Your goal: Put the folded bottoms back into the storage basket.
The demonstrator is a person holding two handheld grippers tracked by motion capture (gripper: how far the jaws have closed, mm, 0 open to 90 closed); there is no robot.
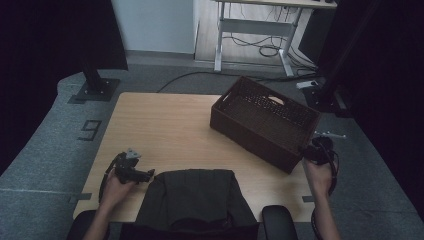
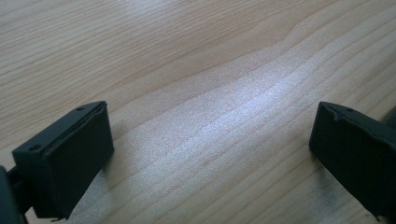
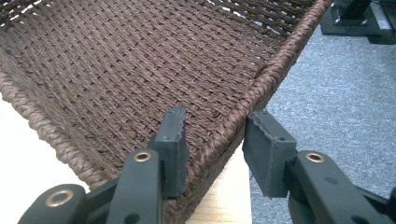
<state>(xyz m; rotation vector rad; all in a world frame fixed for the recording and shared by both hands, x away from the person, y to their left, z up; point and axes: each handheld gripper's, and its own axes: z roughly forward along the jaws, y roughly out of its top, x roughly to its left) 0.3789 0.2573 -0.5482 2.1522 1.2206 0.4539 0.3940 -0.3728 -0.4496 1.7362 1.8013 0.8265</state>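
High view: a pale wooden counter carries a dark brown woven basket at its far right corner, set at a slant to the counter's edges, with its near right corner reaching the counter's right edge. A dark folded cloth lies at the middle of the near edge and hangs over it. The left hand-held gripper rests near the near left corner, just beside the cloth's left side, held by the person's left hand. The right hand-held gripper is at the basket's near right corner, at the counter's right edge, held by the right hand.

In the left gripper view the left hand-held gripper has its jaws spread wide, low over bare wood, with nothing between them.

In the right gripper view the right hand-held gripper straddles the basket's braided rim: one jaw is inside, against the woven inner wall, the other outside, above the counter's edge and the grey carpet. The inner jaw touches the weave; the outer one is close beside the rim, but whether it presses on it I cannot tell, so a firm pinch is not certain.
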